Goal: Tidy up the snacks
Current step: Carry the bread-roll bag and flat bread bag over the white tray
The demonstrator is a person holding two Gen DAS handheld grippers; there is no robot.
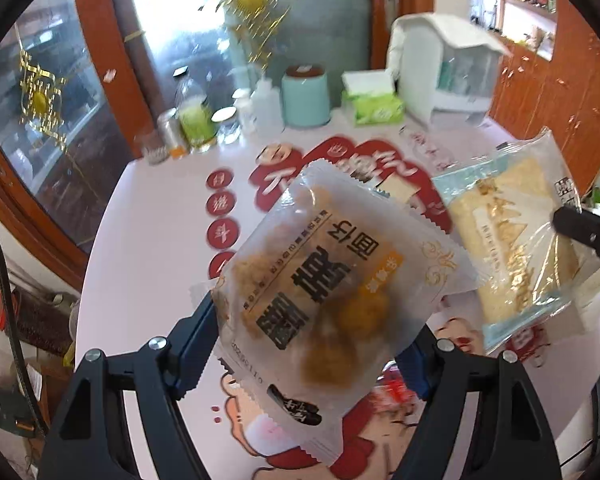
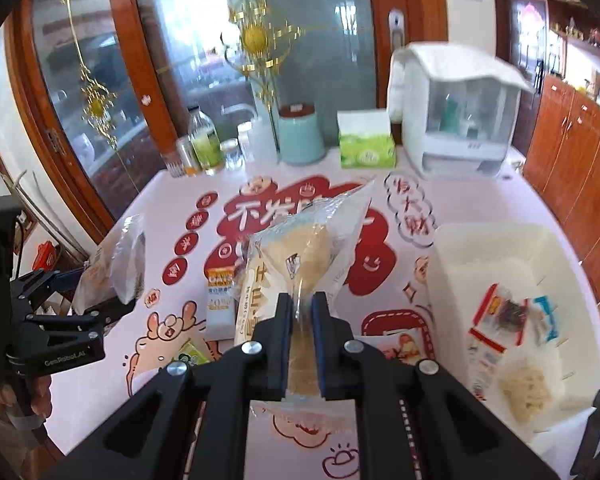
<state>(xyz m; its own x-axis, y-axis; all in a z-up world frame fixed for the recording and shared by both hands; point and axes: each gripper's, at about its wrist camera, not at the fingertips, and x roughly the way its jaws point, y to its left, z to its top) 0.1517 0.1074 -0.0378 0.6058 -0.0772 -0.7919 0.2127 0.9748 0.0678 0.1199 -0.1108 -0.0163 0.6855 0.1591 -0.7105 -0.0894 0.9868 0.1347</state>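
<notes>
Left gripper [image 1: 312,344] pinches the frosted snack pack [image 1: 332,280]; right gripper [image 2: 302,316] squeezes the clear cake pack [image 2: 300,256], both apparently lifted above the table [image 2: 380,432].

Bright window glare [image 1: 168,8], motion blur, dark fisheye-warped edges.

A table [image 2: 380,300] is being covered by a pale pink cloth printed with red cartoon shapes. Along its far edge a mint canister [image 2: 301,136], a green tissue box [image 2: 366,146], a white dispenser [image 2: 456,120] and a cluster of bottles and jars [image 2: 204,144] are being carried. On the right side a white bin [image 2: 448,264] holding small snack packets is being supported. Near the middle, a white and orange carton [image 2: 221,304] and a green packet [image 2: 192,354] are being left lying flat.
</notes>
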